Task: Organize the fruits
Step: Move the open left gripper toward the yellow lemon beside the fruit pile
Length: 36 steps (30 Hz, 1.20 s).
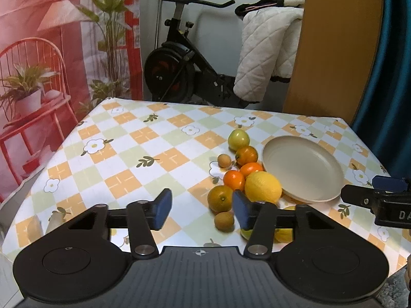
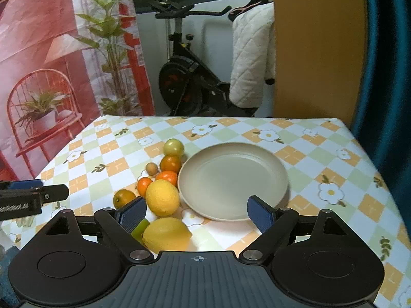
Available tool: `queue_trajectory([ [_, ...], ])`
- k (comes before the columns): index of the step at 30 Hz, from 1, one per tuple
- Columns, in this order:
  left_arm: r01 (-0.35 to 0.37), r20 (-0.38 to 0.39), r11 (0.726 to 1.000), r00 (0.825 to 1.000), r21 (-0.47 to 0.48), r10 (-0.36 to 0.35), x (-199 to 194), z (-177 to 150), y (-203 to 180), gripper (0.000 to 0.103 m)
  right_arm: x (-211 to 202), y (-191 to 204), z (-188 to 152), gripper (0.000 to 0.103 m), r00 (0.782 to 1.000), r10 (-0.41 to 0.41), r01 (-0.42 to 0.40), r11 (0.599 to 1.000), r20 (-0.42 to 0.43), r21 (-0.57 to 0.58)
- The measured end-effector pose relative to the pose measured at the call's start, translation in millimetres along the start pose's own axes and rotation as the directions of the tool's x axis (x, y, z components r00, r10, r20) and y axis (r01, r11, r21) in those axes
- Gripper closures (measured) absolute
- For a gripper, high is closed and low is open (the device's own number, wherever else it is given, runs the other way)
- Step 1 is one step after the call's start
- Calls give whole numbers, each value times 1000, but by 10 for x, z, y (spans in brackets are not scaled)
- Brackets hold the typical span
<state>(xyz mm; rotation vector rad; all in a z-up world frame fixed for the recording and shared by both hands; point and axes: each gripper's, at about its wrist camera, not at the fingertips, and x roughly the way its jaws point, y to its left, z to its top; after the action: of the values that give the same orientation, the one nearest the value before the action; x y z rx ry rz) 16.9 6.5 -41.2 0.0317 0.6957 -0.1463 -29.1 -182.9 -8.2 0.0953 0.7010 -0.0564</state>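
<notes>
From the left wrist camera, the left gripper (image 1: 203, 209) hovers over a checked tablecloth (image 1: 143, 154) with its blue pads apart and gripping nothing, while a beige plate (image 1: 303, 169) sits bare to the right, and a cluster of fruit (image 1: 241, 177) lies on the cloth just beside the plate's left rim, none of it inside. From the right wrist camera, the right gripper (image 2: 196, 213) is spread wide and grasps nothing, the same plate (image 2: 232, 179) lies ahead between its pads, and a lemon (image 2: 167, 233) lies low between the pads, with the other fruit lined along the plate's left edge.
</notes>
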Motion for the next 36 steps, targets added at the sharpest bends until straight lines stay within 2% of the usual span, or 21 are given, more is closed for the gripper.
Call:
queue_trajectory([
  [2, 7, 0, 1000, 1000, -1, -7, 49, -14, 1, 59, 60, -18, -24, 18, 1000, 20, -20, 1000, -4, 4],
  [5, 21, 2, 1000, 1000, -9, -21, 108, -38, 6, 61, 154, -62, -61, 16, 1000, 3, -3, 1000, -5, 11],
  [7, 30, 11, 1000, 999, -5, -30, 143, -51, 3, 61, 217, -94, -90, 16, 1000, -18, 18, 1000, -15, 13],
  [12, 70, 25, 997, 997, 16, -71, 230, -84, -42, 61, 306, -138, -171, 21, 999, 22, -22, 1000, -23, 16],
  [16, 146, -24, 989, 989, 9, -146, 314, -87, -84, 61, 358, -115, -212, 24, 998, 53, -53, 999, -33, -6],
  [23, 230, -65, 972, 972, 36, -227, 405, -162, -189, 61, 418, 78, -334, 31, 998, 47, -55, 983, -52, -174],
  [36, 236, -131, 971, 964, 35, -229, 501, -240, -130, 61, 514, 152, -466, 37, 990, 116, -132, 965, -84, -227],
])
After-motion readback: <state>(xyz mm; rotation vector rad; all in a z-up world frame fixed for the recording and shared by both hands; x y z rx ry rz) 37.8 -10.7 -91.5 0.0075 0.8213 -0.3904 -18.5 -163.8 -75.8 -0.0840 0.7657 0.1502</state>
